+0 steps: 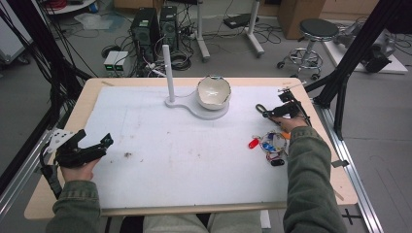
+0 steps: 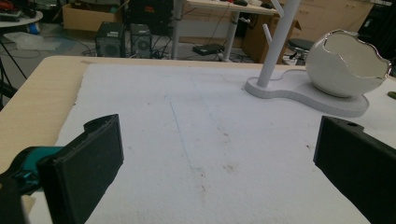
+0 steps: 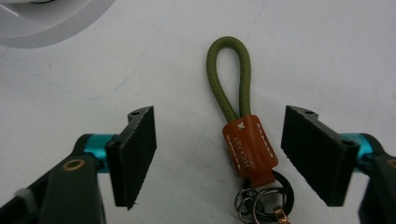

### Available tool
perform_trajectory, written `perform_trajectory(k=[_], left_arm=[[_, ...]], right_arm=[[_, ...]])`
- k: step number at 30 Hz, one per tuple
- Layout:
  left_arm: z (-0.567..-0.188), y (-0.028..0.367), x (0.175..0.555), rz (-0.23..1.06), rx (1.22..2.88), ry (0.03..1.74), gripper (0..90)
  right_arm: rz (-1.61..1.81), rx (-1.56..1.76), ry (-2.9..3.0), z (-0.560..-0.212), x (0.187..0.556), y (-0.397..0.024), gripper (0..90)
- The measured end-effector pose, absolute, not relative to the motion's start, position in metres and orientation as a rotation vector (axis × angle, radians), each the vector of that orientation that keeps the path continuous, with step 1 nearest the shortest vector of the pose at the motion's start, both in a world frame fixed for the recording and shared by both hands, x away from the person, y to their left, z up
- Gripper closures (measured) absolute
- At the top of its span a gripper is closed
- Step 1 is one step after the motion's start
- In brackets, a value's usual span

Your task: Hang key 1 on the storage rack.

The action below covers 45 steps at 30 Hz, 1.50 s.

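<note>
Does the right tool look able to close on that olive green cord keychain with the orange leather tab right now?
Probably yes. The right tool is open, with the olive green cord keychain's orange leather tab lying flat on the white mat between its jaws, and nothing else in the gap.

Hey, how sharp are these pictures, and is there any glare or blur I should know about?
High view: soft, small things like the key bunch smear. Left gripper view: jaws slightly blurred, eggshell bowl rim glints. Right gripper view: sharpest, green cord keychain crisp, even light.

Bench (image 1: 145, 160): centre left open. Far middle blocked by white stand (image 1: 169, 73) and cracked bowl (image 1: 213, 92); right edge obstructed by key clutter (image 1: 269, 145).
</note>
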<state>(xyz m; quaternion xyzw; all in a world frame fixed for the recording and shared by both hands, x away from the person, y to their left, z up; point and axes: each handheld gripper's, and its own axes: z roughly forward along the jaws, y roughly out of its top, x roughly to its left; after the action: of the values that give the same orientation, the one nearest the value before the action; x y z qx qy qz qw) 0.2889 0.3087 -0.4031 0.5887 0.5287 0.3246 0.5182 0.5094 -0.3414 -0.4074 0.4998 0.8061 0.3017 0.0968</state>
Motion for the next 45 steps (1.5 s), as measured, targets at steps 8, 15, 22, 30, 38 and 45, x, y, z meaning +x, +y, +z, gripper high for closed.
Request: perform_trajectory(k=[8,15,22,30,38,45], left_arm=[[-0.404,0.308,0.289,0.784,1.412,1.272,2.0],[-0.405,0.307,0.289,0.787,1.401,1.268,2.0],[-0.405,0.307,0.289,0.784,1.407,1.269,2.0],[-0.405,0.306,0.288,0.786,1.408,1.266,1.9],[-0.406,0.307,0.288,0.78,1.407,1.266,2.0],[-0.406,0.308,0.288,0.776,1.405,1.264,2.0]], right_arm=[[0.837,1.527,2.369,-0.415,0.514,-0.345,36.3],[0.844,1.582,2.37,-0.419,0.517,-0.348,48.4],[0.811,1.594,2.357,-0.423,0.518,-0.349,63.1],[0.713,1.543,2.361,-0.419,0.516,-0.338,76.2],[0.687,1.542,2.353,-0.416,0.514,-0.334,77.4],[0.73,1.563,2.345,-0.409,0.51,-0.337,77.4]])
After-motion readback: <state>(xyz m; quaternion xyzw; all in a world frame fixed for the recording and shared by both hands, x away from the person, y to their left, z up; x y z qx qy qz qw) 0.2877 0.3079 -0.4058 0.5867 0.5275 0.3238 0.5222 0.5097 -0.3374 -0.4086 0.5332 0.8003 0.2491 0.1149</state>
